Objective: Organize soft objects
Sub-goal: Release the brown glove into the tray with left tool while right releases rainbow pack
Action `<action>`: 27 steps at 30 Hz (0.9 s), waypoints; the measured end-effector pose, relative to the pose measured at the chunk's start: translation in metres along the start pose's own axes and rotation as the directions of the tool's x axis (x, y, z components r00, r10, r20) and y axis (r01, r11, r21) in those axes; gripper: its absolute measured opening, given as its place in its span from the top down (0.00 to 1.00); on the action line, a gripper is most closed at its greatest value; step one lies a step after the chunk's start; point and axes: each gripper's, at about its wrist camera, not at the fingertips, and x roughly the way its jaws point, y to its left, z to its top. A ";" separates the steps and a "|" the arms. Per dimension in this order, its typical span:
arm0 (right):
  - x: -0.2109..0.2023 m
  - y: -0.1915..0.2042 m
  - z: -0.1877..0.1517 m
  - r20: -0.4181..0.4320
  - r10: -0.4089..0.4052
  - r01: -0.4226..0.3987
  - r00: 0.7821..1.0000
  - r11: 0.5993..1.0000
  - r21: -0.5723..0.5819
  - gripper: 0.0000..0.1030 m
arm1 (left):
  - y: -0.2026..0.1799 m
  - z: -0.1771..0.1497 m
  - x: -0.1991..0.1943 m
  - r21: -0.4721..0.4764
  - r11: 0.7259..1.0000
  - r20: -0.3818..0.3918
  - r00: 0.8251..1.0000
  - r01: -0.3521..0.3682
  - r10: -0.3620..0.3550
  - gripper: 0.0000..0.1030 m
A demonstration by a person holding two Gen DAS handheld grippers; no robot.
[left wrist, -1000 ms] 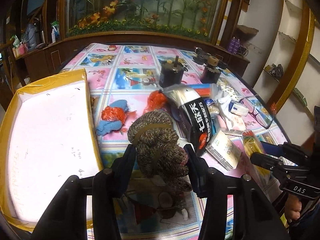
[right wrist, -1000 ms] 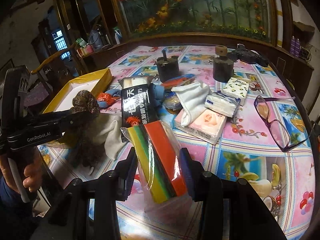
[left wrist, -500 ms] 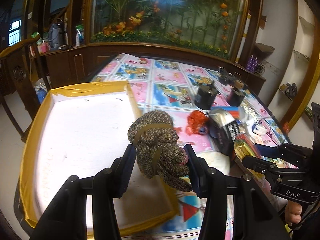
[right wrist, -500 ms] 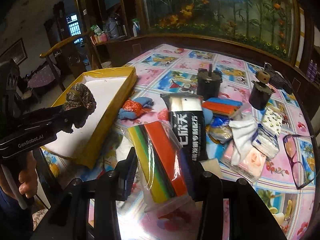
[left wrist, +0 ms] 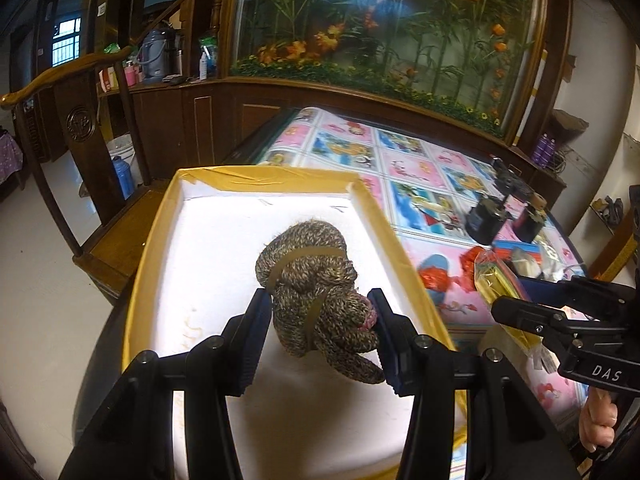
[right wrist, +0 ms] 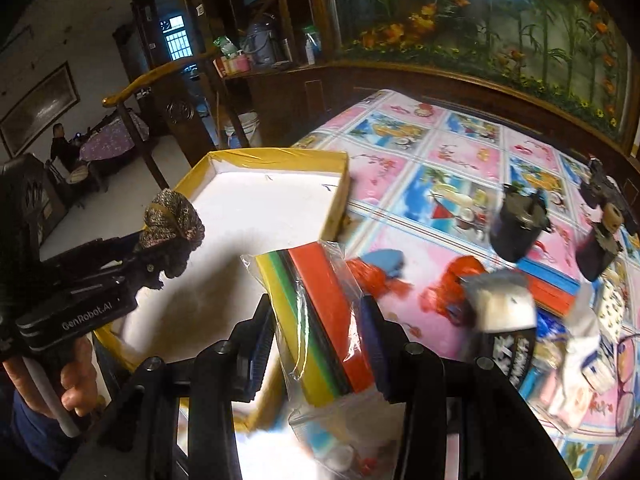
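**Both grippers carrying soft items at the yellow-rimmed box**

The left gripper (left wrist: 318, 330) is clamping a bundle of brown knitted socks (left wrist: 316, 276) between its two fingers, and the bundle, bound with tan bands, is hanging over the white floor of the yellow-rimmed box (left wrist: 256, 176), above the middle of the box. In the right wrist view the same gripper (right wrist: 160, 258) is showing at the left, above the box's near-left part, with the person's hand (right wrist: 78, 380) wrapped around its handle.

The right gripper (right wrist: 318, 340) is squeezing a clear plastic bag of coloured sponge cloths (right wrist: 320, 316), yellow, green, black and orange-red in layers, and is holding it raised over the near right corner of the box (right wrist: 336, 200). From the left wrist view that gripper (left wrist: 516, 312) is sitting just right of the box with the bag (left wrist: 496, 284) in its jaws.

Right of the box, on the cartoon-print tablecloth (right wrist: 452, 160), red-orange mesh scrubbers (right wrist: 460, 280) are lying close by; a blue cloth (right wrist: 386, 258) is lying beside them. Farther right, two dark cylindrical objects (right wrist: 518, 220) are standing well apart from the box, and a pair of glasses (right wrist: 624, 384) is lying at the table's right edge, farthest from it. Much of this side is blurred.
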 end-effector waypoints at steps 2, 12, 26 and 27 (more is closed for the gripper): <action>0.015 0.005 0.013 -0.019 0.014 -0.014 1.000 1.000 0.008 0.55 | 0.008 0.007 0.007 0.000 1.000 -0.021 1.000 -0.002 0.002 0.53; 0.126 0.015 0.089 -0.126 -0.017 0.024 0.992 0.998 0.054 0.58 | 0.037 0.050 0.067 -0.023 0.998 -0.128 0.990 -0.059 0.056 0.53; 0.175 0.006 0.112 -0.158 0.032 -0.012 0.987 0.992 0.126 0.55 | 0.065 0.056 0.103 -0.106 0.994 -0.195 0.981 -0.020 -0.001 0.48; 0.171 0.006 0.111 -0.158 0.049 -0.028 0.986 0.991 0.129 0.54 | 0.068 0.056 0.102 -0.118 0.993 -0.192 0.981 -0.017 -0.007 0.41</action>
